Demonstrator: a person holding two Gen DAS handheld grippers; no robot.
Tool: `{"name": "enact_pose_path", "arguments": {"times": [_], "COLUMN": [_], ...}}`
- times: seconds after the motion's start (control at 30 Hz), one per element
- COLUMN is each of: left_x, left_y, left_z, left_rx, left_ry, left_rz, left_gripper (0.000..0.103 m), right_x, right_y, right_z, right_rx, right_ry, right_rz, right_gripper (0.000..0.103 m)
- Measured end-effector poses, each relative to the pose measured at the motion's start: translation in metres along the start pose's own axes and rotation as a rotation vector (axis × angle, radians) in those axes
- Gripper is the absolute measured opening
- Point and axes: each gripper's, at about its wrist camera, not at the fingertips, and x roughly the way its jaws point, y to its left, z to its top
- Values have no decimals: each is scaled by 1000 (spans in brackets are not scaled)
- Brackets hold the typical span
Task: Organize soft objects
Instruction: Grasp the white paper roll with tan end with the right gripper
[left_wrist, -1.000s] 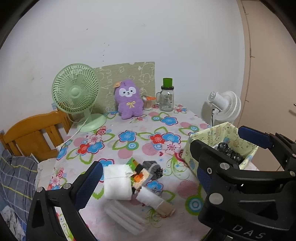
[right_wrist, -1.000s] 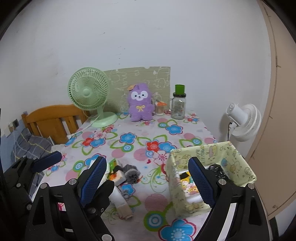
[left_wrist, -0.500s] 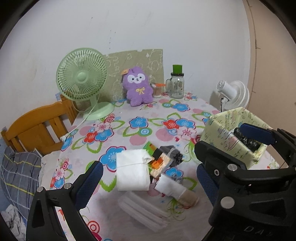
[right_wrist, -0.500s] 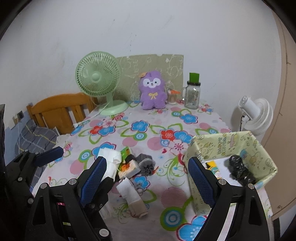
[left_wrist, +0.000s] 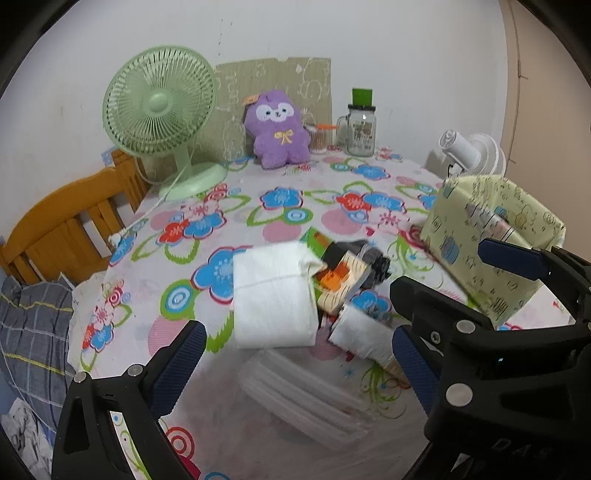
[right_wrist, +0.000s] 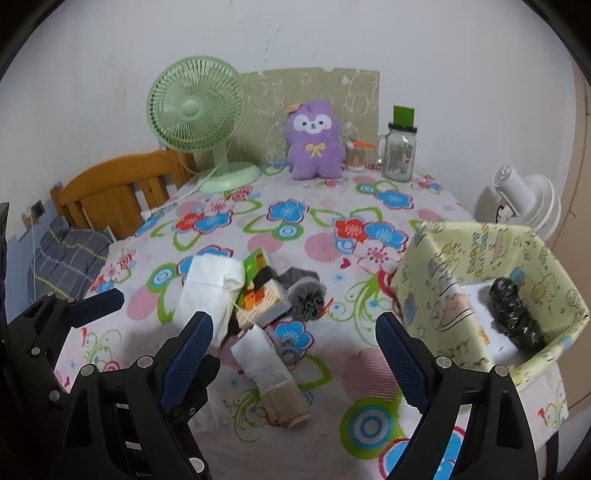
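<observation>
A pile of soft items lies mid-table: a folded white cloth (left_wrist: 273, 295) (right_wrist: 207, 291), a rolled white and tan sock (left_wrist: 364, 341) (right_wrist: 271, 376), a grey fuzzy sock (right_wrist: 304, 291), a cream sock with orange and black (right_wrist: 262, 299) and a flat clear packet (left_wrist: 306, 398). A yellow-green fabric box (right_wrist: 491, 291) (left_wrist: 491, 236) stands at the right with a black item (right_wrist: 511, 310) inside. My left gripper (left_wrist: 295, 373) is open above the packet. My right gripper (right_wrist: 295, 362) is open above the rolled sock.
A green desk fan (right_wrist: 197, 110), a purple plush (right_wrist: 314, 140), a glass jar with green lid (right_wrist: 399, 151) and a patterned board stand along the back. A wooden chair (right_wrist: 114, 192) is at the left edge, a white fan (right_wrist: 524, 203) beyond the right edge.
Both grippers have moved forward and down toward the pile; the socks and cloth now look larger and nearer. Both stay open and empty.
</observation>
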Motion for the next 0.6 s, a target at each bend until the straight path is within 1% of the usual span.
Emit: {"name": "enact_pose_path", "arguments": {"times": [0.3,0.6], "left_x": [23,43], "left_y": [6,7], "left_z": [-13,-22], "left_rx": [-17,-19], "left_ry": [70,124], "left_rz": [0,-3], "left_gripper": [100,99], "right_x": [26,51], "right_y": [7,8], "right_z": [-14,-22], "right_rx": [-15,-21], "right_ry": [67,139], "right_rz": [11,32], "right_gripper": [90,81]}}
